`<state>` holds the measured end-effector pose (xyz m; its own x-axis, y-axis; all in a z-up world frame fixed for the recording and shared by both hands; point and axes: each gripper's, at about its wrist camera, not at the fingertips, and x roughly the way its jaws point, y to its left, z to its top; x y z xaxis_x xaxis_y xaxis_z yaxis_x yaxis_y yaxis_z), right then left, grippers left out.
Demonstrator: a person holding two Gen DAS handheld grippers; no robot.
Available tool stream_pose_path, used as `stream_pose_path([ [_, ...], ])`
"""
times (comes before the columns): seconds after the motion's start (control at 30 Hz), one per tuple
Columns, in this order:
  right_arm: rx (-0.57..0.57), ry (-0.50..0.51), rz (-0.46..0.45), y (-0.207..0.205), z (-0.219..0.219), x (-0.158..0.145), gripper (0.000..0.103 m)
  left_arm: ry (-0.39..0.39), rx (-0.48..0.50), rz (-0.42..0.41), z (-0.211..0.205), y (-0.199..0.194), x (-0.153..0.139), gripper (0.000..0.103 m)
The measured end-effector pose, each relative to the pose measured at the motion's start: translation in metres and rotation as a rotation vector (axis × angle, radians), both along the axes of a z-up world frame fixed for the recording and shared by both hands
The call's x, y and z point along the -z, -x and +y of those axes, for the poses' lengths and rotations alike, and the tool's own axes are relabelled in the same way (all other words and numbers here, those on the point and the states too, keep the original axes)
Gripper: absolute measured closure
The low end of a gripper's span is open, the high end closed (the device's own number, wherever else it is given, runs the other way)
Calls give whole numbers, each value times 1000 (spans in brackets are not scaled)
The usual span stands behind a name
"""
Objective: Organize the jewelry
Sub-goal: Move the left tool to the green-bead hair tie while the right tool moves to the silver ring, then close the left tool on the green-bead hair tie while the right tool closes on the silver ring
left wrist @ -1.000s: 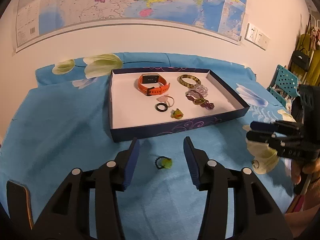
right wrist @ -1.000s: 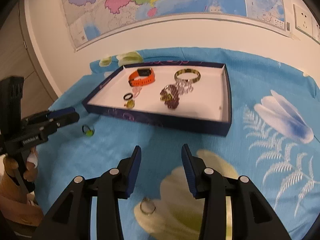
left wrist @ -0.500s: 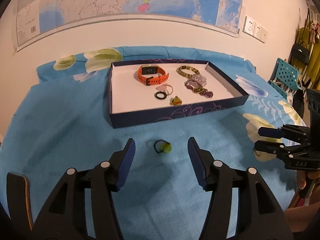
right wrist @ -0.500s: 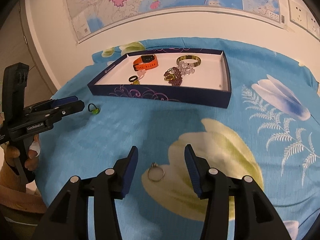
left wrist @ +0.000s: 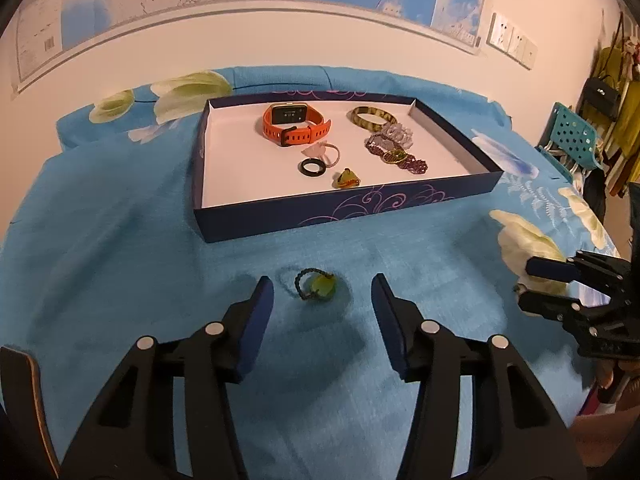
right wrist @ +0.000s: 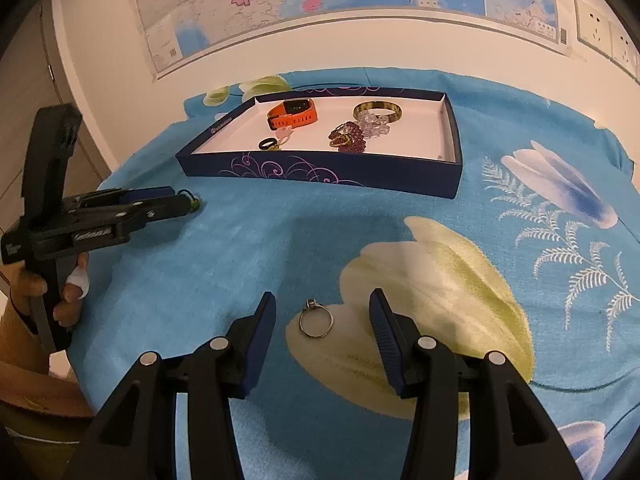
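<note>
A green-stone ring on a dark beaded band (left wrist: 320,286) lies on the blue cloth. It sits between the fingers of my left gripper (left wrist: 322,280), whose jaws are closing a little without touching it. A thin silver ring (right wrist: 316,322) lies on a pale flower print between the open fingers of my right gripper (right wrist: 323,296), also untouched. Behind both stands the navy tray (left wrist: 340,216) holding an orange watch (left wrist: 296,124), a bangle (left wrist: 370,116), beaded bracelets (left wrist: 396,152) and small rings. The left gripper (right wrist: 176,200) shows in the right wrist view, the right gripper (left wrist: 528,286) in the left.
The blue flowered cloth (right wrist: 400,208) covers the whole table. A map hangs on the wall (left wrist: 280,40) behind the tray. A teal chair (left wrist: 572,136) and hanging bags stand at the far right. A hand (right wrist: 68,288) holds the left gripper's handle.
Both grippers have come down toward the cloth and their jaws stand wider. The green ring and the silver ring now each lie between a pair of fingertips.
</note>
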<state>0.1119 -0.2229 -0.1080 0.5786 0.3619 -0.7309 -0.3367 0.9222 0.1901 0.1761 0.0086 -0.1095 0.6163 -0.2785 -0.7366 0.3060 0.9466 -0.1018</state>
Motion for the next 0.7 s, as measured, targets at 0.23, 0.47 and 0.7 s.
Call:
stream_pose_path([
  [0.23, -10, 34, -14, 5, 5, 0, 57, -4, 8, 42, -6, -9, 7, 61],
  [0.47, -17, 77, -34, 7, 12, 2, 68, -16, 11, 43, -9, -5, 8, 76],
  [0.7, -29, 75, -37, 9, 13, 2, 87, -14, 25, 45, -13, 2, 7, 82],
])
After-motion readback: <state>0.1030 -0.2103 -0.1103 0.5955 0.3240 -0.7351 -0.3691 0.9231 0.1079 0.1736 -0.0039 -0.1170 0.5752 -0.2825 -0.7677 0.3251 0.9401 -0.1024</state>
